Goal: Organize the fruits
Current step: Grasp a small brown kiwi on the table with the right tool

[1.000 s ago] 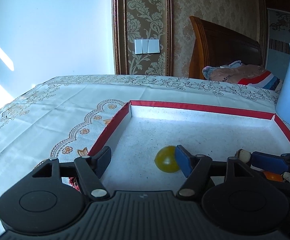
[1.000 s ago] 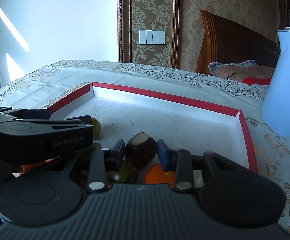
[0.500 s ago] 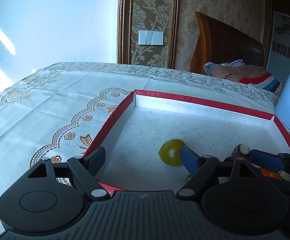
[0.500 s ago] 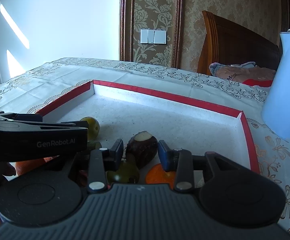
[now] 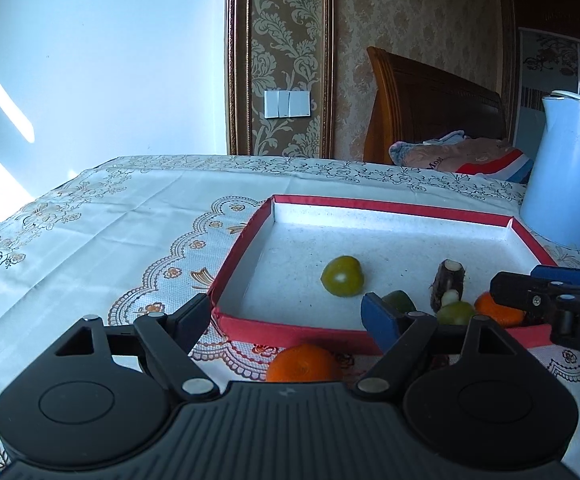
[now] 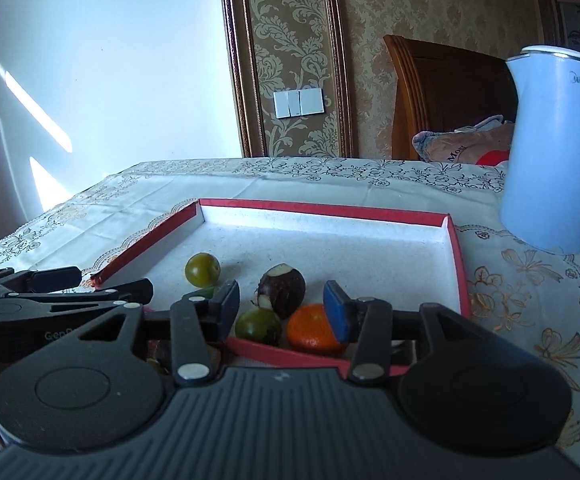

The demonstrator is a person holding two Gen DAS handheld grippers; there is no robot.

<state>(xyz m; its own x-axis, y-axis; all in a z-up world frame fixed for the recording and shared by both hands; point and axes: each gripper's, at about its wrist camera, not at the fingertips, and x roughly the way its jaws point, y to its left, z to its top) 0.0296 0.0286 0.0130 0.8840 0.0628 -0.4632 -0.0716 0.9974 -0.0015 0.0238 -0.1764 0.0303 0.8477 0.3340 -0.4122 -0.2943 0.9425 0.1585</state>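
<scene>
Tablecloth (image 5: pixel 90 216): orange (image 5: pixel 303 364), left view only.

So the tabletop (image 5: pixel 90 216) has a pale cloth with floral trim over it. Sitting right on it: a shallow red-rimmed tray (image 5: pixel 389 205) around the middle, a light blue kettle (image 5: pixel 561 176) at the far right just beside the tray's corner, and one orange (image 5: pixel 301 364) loose on the cloth just near of the tray's front edge.

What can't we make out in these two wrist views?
- Left wrist: orange on the cloth, lower half hidden by the left gripper body.
- Left wrist: dark green fruit, mostly behind the blue pad.
- Right wrist: orange in the tray, partly behind the right gripper pad.
</scene>
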